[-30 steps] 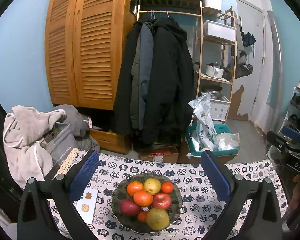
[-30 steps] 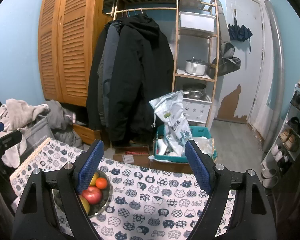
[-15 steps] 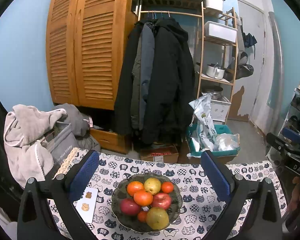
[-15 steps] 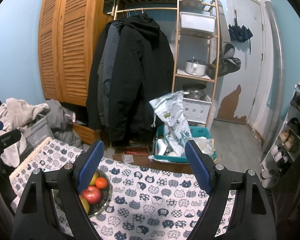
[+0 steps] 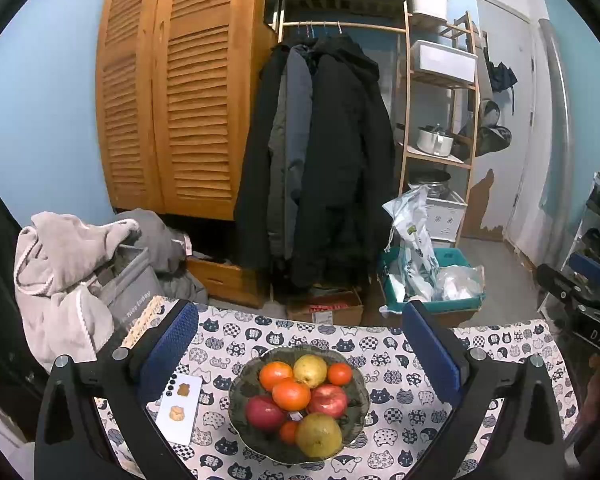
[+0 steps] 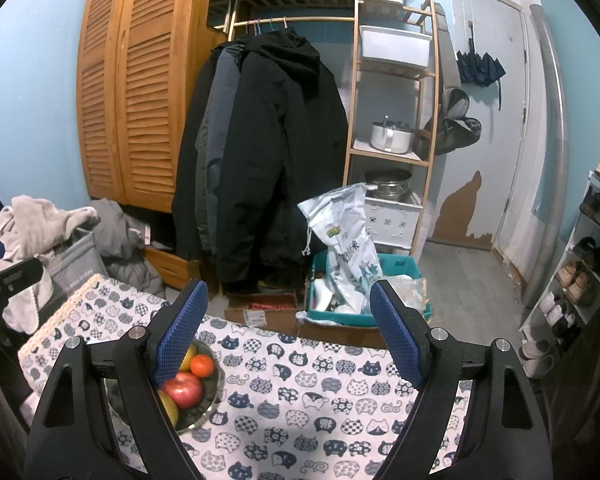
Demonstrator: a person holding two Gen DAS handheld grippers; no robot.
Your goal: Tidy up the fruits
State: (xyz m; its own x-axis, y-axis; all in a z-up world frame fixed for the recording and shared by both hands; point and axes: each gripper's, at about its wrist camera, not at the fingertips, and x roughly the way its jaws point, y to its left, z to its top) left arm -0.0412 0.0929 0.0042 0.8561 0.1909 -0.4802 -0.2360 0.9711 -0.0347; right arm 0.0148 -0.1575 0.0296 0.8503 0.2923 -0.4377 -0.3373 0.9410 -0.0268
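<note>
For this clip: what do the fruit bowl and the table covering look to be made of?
Fruit bowl: probably dark tinted glass, glossy; the wavy rim glints and seems slightly see-through. Table covering: likely printed woven fabric, matte, with a cat pattern and a lace-like trim along its left edge.

Black left gripper point(image 5: 300, 354), blue textured pads point(image 6: 182, 332), silver screws point(image 6: 437, 333)
</note>
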